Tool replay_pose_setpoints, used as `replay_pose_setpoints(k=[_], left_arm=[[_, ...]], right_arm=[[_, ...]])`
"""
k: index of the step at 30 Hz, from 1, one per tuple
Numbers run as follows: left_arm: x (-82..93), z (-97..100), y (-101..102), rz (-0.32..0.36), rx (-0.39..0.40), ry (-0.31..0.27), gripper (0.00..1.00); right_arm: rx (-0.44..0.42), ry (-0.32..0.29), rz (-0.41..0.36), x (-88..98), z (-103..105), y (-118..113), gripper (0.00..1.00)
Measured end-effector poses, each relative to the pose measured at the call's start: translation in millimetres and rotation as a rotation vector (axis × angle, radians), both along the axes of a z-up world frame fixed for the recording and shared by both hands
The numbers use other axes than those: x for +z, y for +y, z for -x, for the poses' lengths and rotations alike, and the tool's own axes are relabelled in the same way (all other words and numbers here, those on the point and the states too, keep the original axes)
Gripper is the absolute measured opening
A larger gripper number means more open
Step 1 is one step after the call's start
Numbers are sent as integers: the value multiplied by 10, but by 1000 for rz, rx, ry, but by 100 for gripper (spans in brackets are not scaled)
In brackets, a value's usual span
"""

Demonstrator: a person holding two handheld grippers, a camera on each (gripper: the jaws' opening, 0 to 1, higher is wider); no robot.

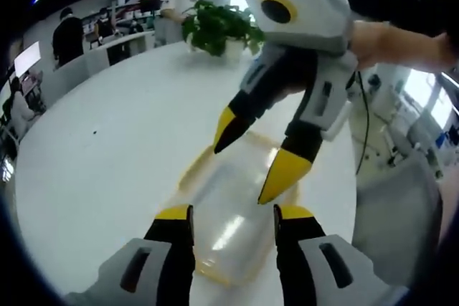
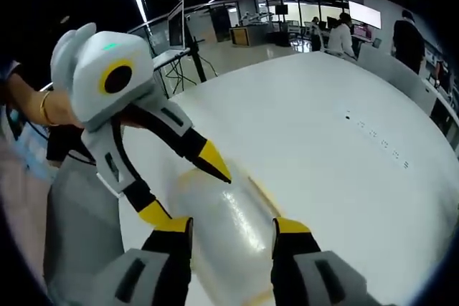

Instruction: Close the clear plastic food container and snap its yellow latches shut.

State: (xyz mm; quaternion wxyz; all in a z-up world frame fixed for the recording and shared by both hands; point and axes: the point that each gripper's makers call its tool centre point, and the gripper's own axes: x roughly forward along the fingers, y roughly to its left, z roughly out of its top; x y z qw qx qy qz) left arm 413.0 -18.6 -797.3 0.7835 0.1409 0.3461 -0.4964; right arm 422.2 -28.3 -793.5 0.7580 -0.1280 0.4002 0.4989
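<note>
A wide white desk [image 1: 107, 155] stands in an open office, with a potted green plant [image 1: 217, 28] at its far edge beyond the container and several people at workstations further off. The clear plastic food container [image 1: 233, 227] with yellow trim lies on the desk near its edge, its lid appearing to be down; whether anything is inside cannot be told. The left gripper [image 1: 233, 214] has its fingers spread wide just above the container's near end, gripping nothing, while the right gripper [image 2: 232, 226] reaches in from the container's opposite side with its fingers likewise apart over the lid and nothing between them.
</note>
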Motion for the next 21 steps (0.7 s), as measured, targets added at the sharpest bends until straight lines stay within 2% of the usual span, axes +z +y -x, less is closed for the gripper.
replay_pose_setpoints(k=[21], left_arm=[[-12, 76, -127, 14, -34, -1, 41]], right_arm=[[13, -2, -11, -4, -39, 99, 41]])
